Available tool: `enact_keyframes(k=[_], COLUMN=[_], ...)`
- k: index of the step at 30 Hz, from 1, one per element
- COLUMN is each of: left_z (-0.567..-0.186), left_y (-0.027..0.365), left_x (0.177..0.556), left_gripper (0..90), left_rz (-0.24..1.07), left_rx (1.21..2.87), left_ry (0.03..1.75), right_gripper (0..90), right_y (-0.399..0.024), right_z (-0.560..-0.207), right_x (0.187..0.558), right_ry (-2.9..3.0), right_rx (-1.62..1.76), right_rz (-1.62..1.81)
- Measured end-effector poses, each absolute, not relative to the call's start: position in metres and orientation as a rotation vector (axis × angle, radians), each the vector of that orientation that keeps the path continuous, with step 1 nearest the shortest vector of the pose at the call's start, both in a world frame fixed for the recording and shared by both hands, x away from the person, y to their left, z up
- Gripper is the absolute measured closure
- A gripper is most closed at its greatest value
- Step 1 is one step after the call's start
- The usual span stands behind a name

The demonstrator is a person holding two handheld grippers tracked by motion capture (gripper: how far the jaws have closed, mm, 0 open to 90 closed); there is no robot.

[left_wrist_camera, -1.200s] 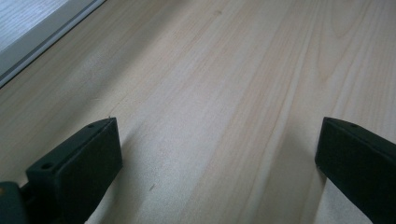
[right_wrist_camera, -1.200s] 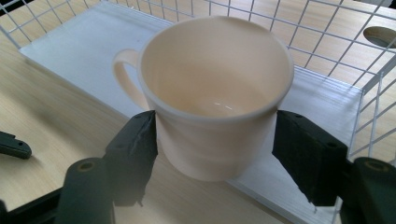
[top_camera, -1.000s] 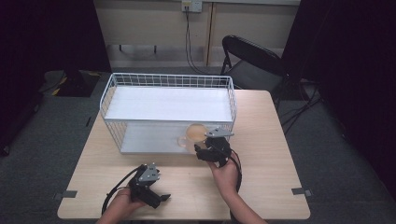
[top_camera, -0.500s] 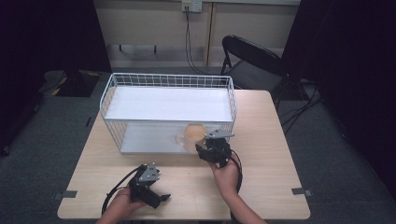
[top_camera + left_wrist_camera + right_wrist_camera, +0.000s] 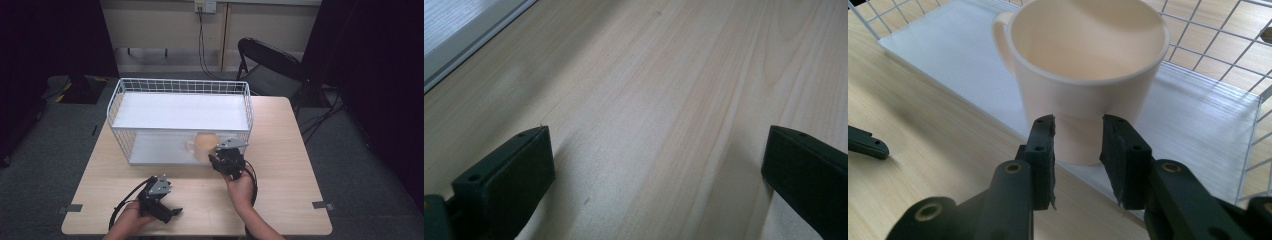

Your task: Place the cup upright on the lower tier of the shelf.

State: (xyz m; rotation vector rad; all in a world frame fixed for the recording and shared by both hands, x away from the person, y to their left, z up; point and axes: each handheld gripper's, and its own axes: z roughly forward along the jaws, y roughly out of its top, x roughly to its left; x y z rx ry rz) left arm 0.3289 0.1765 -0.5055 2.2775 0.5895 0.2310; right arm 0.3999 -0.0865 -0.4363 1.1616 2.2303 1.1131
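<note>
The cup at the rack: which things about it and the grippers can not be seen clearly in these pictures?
- Cup: in the right gripper view the right gripper covers its lower front, so contact is unclear.
- Cup base: high view, the gripper hides it, so whether it rests on the rack is unclear.
- Left gripper: its view's edges cut off both jaws.
</note>
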Motion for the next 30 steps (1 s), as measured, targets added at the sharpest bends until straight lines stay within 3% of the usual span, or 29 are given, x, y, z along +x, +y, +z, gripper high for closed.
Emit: enact_keyframes(k=[10, 30], left_z=[-0.505, -0.505], left_y=[0.176, 0.177], left_x=[0.329, 0.329], left_gripper=[0.1, 0.1], left_rz=[0.231, 0.231], left_rx=[2.278, 2.278], left_ry=[0.59, 0.589], right_gripper=[72.7, 73.7], right_y=[-0.085, -0.074], right_z=[-0.439, -0.444], right_x=[0.403, 0.412], right_ry=[2.225, 2.224], right_rx=[1.162, 1.162], right_rz=[1.114, 1.107])
